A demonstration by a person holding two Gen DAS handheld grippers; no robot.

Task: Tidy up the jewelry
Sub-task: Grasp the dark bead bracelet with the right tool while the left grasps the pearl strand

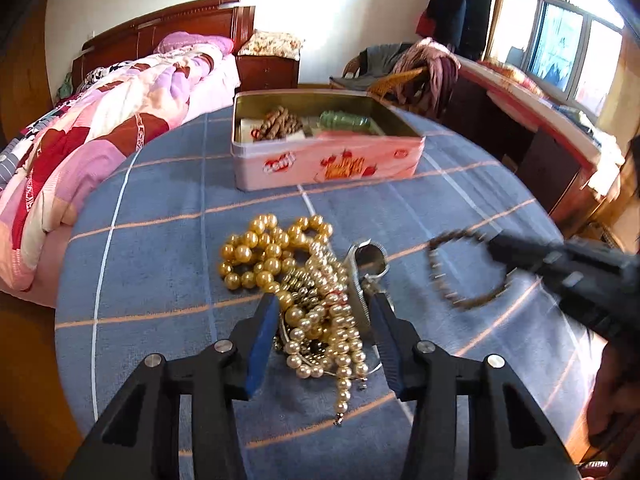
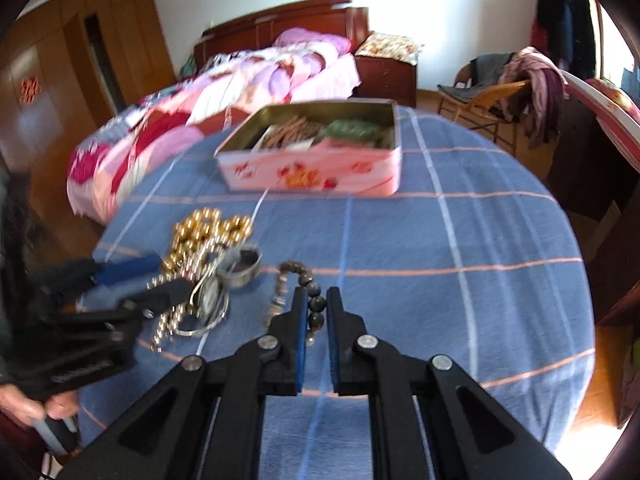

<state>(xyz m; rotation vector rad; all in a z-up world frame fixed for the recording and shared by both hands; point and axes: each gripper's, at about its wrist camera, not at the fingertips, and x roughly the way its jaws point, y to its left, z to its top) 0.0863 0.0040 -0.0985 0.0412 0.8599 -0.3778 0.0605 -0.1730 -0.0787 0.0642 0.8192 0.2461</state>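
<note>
A heap of gold and cream pearl necklaces (image 1: 316, 296) with a metal watch (image 1: 366, 256) lies on the blue checked cloth (image 1: 160, 248). My left gripper (image 1: 326, 300) straddles this heap, its blue pads close against both sides, jaws partly apart. My right gripper (image 2: 316, 300) is shut on a dark bead bracelet (image 2: 314, 280). In the left wrist view the bracelet (image 1: 460, 276) hangs blurred from the right gripper (image 1: 494, 246) just above the cloth. From the right wrist, the left gripper (image 2: 160, 280) sits over the jewelry heap (image 2: 200, 248).
An open pink tin (image 1: 320, 164) (image 2: 312, 172) stands farther back on the table and holds brown and green beads. A bed (image 1: 100, 128) lies beyond the left edge. A chair with clothes (image 1: 420, 72) and a desk stand at the back right.
</note>
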